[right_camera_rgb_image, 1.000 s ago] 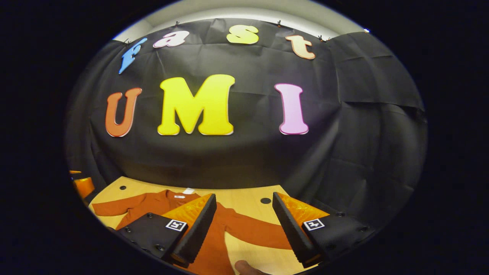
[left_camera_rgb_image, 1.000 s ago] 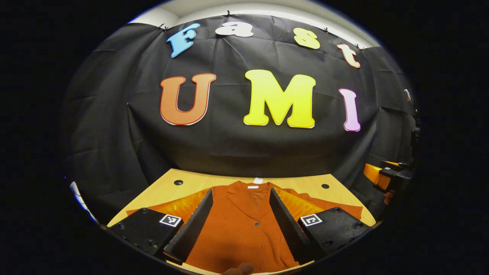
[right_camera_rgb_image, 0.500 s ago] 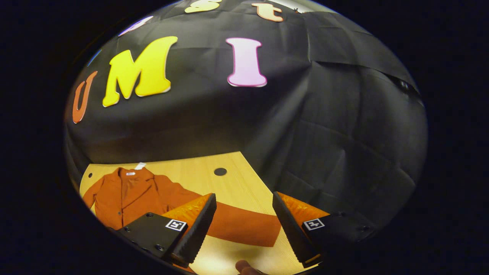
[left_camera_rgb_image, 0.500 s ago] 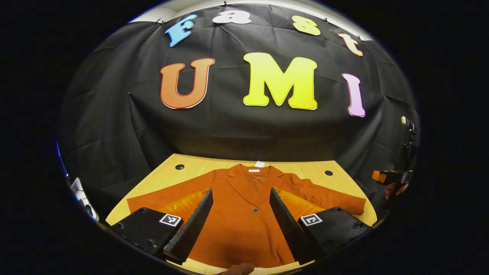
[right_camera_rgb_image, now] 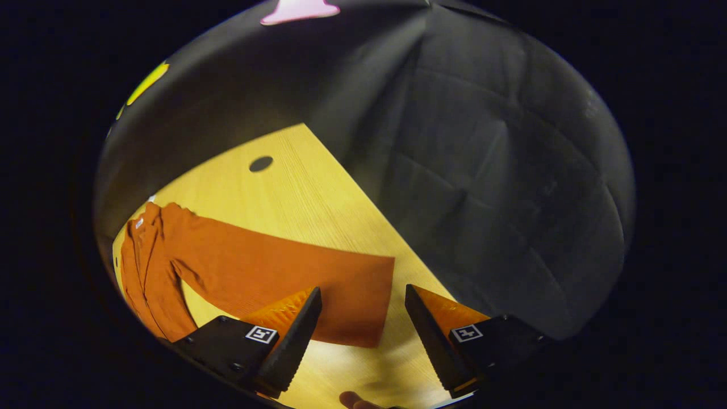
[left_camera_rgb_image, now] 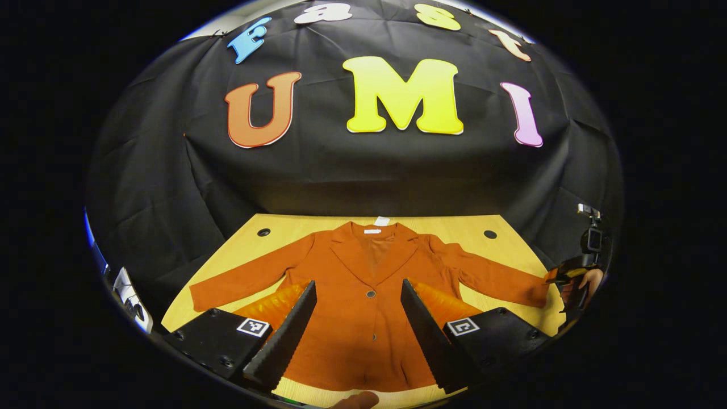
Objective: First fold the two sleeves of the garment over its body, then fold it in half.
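An orange jacket (left_camera_rgb_image: 352,324) lies face up on the wooden table (left_camera_rgb_image: 454,227), collar at the far side. Its left sleeve (left_camera_rgb_image: 244,278) and right sleeve (left_camera_rgb_image: 494,278) are spread out to the sides. My left gripper (left_camera_rgb_image: 358,283) hangs open above the front of the jacket's body, holding nothing. In the right gripper view the right sleeve (right_camera_rgb_image: 272,261) runs in from the left. My right gripper (right_camera_rgb_image: 362,288) stands open just above its cuff (right_camera_rgb_image: 369,301), apart from the cloth. The left gripper view shows that gripper (left_camera_rgb_image: 568,278) small at the far right, by the cuff.
Two round holes (left_camera_rgb_image: 263,232) (left_camera_rgb_image: 490,234) sit in the table's far corners; one of them (right_camera_rgb_image: 260,164) shows beyond the sleeve. The black cloth wall closes the back and sides. Bare wood (right_camera_rgb_image: 295,182) lies around the cuff, and the table edge runs close on its right.
My right gripper has swung right and down, from beside the jacket's body to over the right sleeve's cuff. My left gripper's view has tipped down, showing more of the jacket. Both stay open.
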`<action>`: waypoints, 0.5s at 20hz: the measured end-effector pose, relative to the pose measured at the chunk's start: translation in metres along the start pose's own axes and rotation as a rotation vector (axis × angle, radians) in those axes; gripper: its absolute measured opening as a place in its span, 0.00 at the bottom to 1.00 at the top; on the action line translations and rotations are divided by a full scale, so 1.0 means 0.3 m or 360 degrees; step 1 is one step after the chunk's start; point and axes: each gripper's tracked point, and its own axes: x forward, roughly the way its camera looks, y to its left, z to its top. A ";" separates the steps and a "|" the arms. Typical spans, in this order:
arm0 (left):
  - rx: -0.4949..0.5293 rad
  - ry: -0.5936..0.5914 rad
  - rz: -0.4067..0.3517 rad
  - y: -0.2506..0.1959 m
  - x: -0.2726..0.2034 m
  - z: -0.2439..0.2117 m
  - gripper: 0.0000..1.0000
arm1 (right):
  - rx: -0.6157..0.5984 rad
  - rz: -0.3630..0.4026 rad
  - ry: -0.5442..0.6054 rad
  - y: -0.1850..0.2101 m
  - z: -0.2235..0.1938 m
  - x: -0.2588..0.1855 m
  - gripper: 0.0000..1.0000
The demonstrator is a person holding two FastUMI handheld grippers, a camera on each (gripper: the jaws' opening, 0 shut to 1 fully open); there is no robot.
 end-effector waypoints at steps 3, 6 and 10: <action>-0.0003 0.0022 0.0032 -0.014 0.003 -0.016 0.97 | -0.0029 0.0019 0.0119 0.002 -0.023 0.055 0.94; -0.0023 0.0049 0.0066 -0.025 0.005 -0.028 0.97 | 0.0086 -0.0007 0.0301 -0.018 -0.036 0.092 0.94; -0.0073 0.0052 0.0088 -0.047 0.005 -0.033 0.97 | 0.0225 -0.0025 0.0503 -0.025 -0.056 0.107 0.94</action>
